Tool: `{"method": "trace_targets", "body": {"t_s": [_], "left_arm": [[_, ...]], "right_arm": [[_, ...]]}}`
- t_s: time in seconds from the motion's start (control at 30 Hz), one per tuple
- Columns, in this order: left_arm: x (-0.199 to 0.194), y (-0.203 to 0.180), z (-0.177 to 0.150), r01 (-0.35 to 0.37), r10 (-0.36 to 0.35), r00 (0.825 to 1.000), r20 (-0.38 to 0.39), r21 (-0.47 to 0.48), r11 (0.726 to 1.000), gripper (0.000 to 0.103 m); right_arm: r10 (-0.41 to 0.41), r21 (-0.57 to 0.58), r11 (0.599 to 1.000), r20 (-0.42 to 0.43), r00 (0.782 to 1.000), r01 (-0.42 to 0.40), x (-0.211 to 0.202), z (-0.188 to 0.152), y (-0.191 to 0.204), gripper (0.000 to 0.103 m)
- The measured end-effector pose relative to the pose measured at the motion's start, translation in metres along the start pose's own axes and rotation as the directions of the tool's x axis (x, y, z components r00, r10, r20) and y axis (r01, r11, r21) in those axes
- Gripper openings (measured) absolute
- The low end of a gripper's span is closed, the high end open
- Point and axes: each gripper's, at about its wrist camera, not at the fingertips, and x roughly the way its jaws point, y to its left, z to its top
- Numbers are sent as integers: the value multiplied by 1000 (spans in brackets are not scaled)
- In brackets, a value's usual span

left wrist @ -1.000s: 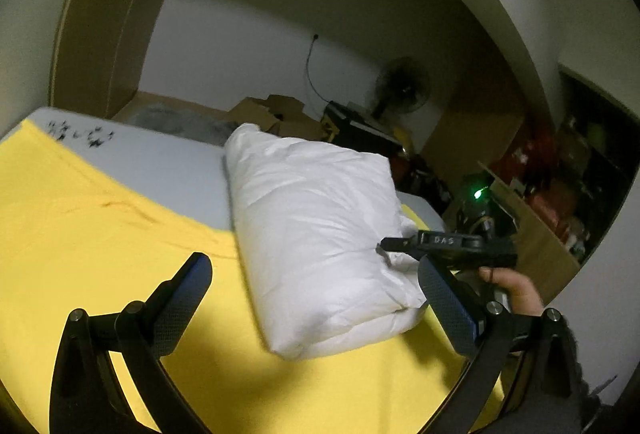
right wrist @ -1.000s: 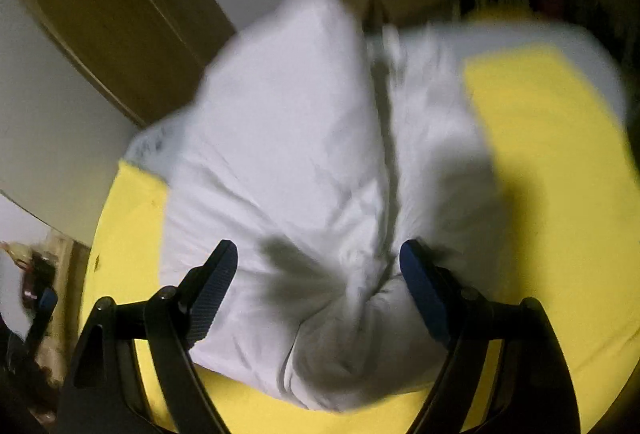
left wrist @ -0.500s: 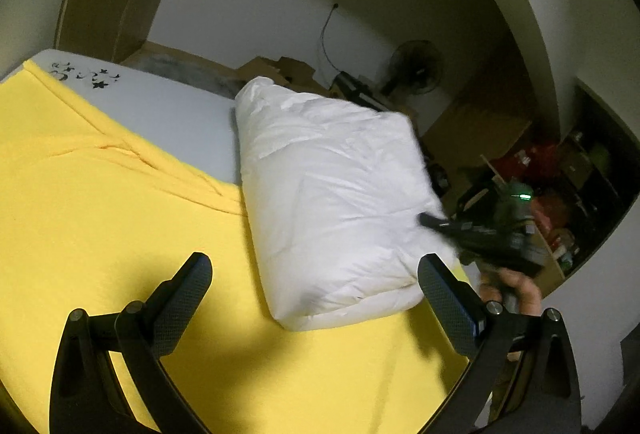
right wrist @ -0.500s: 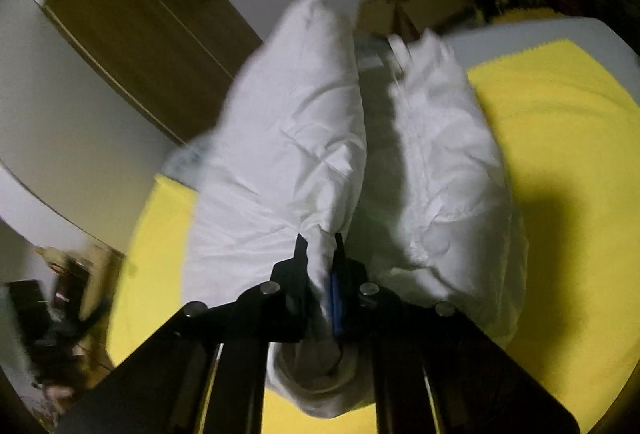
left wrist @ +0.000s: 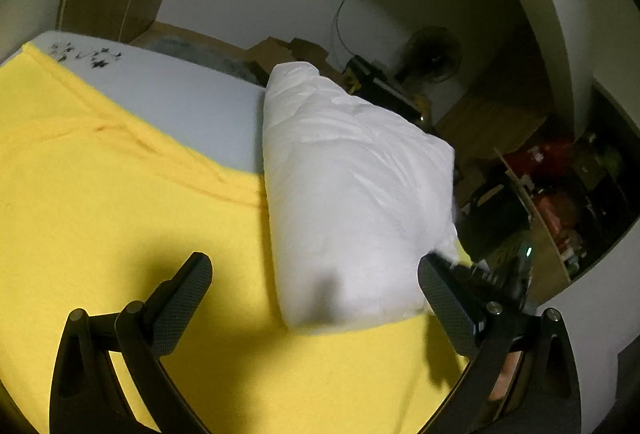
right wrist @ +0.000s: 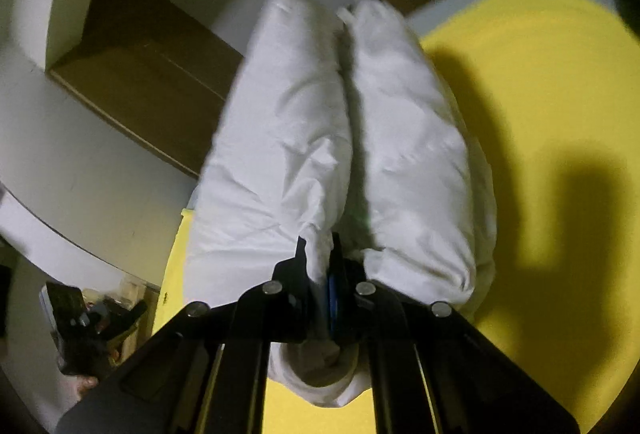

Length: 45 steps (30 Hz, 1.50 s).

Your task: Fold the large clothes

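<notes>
right gripper (right wrist: 320,266) clamped on a fold of the white padded garment (left wrist: 352,186) lying on the yellow sheet (left wrist: 120,214) — left gripper (left wrist: 316,298) wide apart, empty, just beside the garment's near end.

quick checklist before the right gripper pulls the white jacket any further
1. Right gripper shut on jacket fabric: ok.
2. Left gripper open, holding nothing: ok.
3. How much fabric sits between the right fingers: cannot tell.
4. Jacket fully on the yellow sheet: not ok, its far end overhangs the grey bed.
5. Sheet flat near the jacket: ok; ridge farther left.
</notes>
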Motion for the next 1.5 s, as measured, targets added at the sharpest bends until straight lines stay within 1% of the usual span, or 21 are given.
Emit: {"method": "trace_targets", "body": {"t_s": [0.07,0.13,0.17,0.23,0.27,0.3,0.37,0.43,0.47,0.53,0.57,0.63,0.7,0.77,0.8,0.93,1.0,1.1,1.27,1.37,1.5], "left_arm": [[17,-13,18,-11,11,1000,-4,20,1000,103],[40,-30,40,-26,26,1000,-16,48,999,103],[56,-42,53,-54,55,998,-12,72,996,103],[78,-58,73,-87,85,996,21,113,990,103],[91,-65,82,-115,110,993,45,126,985,103],[110,-72,93,-157,147,986,79,133,979,103],[137,-75,100,-175,165,982,92,118,978,103],[175,-74,108,-179,172,982,81,100,979,103],[191,-72,108,-197,190,979,78,101,975,103],[216,-68,103,-237,232,971,53,124,963,103],[225,-66,99,-250,242,968,73,145,957,103],[229,-63,90,-262,243,962,127,172,950,103],[231,-50,84,-239,214,963,167,153,959,103],[235,-41,82,-225,200,963,180,134,965,103],[237,-39,81,-225,199,963,183,136,965,103],[248,-36,82,-244,216,959,182,145,959,103],[255,-32,85,-244,221,962,163,141,959,103],[266,-29,89,-240,224,967,125,133,962,103],[284,-27,95,-245,239,969,62,128,961,103],[293,-23,99,-240,238,971,28,115,964,103],[304,-17,102,-238,240,971,-7,98,966,103]], "right_arm": [[17,20,1000,-3,1000,-17,9,-4,-17,6],[59,45,997,9,998,-59,15,-6,-32,6],[78,57,995,10,997,-78,17,-7,-37,6],[95,56,994,15,995,-96,19,-10,-44,6],[95,47,994,18,995,-96,19,-14,-41,6],[90,30,995,23,996,-91,20,-15,-41,6],[77,-1,997,35,996,-77,22,-19,-39,6],[66,-23,998,41,997,-65,24,-24,-37,6],[65,-21,998,37,997,-64,25,-24,-37,6],[65,-21,998,32,997,-65,28,-25,-38,6],[65,-26,998,32,997,-64,29,-24,-39,6],[72,-18,997,31,997,-72,29,-25,-34,5],[72,-19,997,26,997,-72,28,-24,-36,5],[61,-28,998,24,998,-60,27,-25,-37,5],[55,-34,998,23,998,-54,27,-21,-38,5],[38,-49,998,22,999,-37,29,-21,-36,5],[36,-50,998,21,999,-35,34,-21,-28,5],[32,-50,998,18,999,-31,35,-17,-27,5],[19,-46,999,12,1000,-19,36,-13,-21,5],[2,-40,999,4,1000,-2,40,-10,-16,5],[-40,-35,999,-21,999,39,43,-4,-9,5]]}}
